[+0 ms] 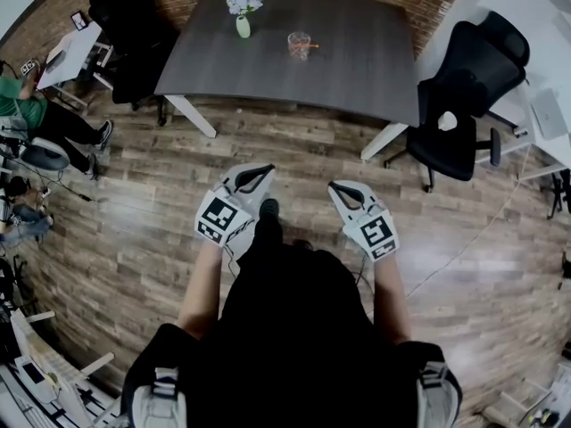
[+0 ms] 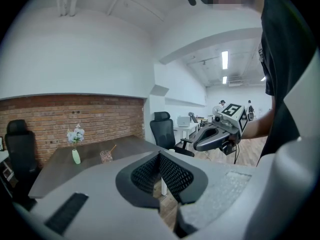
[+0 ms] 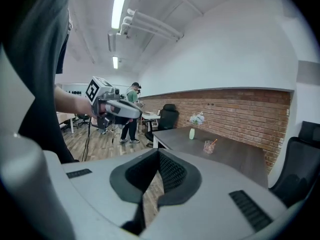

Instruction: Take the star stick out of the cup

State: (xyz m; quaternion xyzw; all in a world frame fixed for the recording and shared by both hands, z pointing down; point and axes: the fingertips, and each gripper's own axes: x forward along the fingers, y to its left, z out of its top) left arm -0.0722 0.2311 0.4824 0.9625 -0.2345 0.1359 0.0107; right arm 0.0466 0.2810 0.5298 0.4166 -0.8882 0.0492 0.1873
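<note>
Left claw (image 1: 264,171) and right claw (image 1: 337,187) clenched empty above floor (image 1: 134,239), cup (image 1: 299,43) holding star stick (image 1: 309,48) on bench (image 1: 366,61) at 12 o'clock

- Dark grey table (image 1: 357,69), upper centre of frame, on white legs.
- On table, left of middle: small green vase (image 1: 243,27) holding pale flowers, upright.
- On table, right of vase and apart from it: clear cup (image 1: 299,43), upright, orange stick (image 1: 309,50) in it.
- Wood-plank floor (image 1: 134,239) below the table; black office chair (image 1: 459,105) stands on it, upper right, beside the table's corner.
</note>
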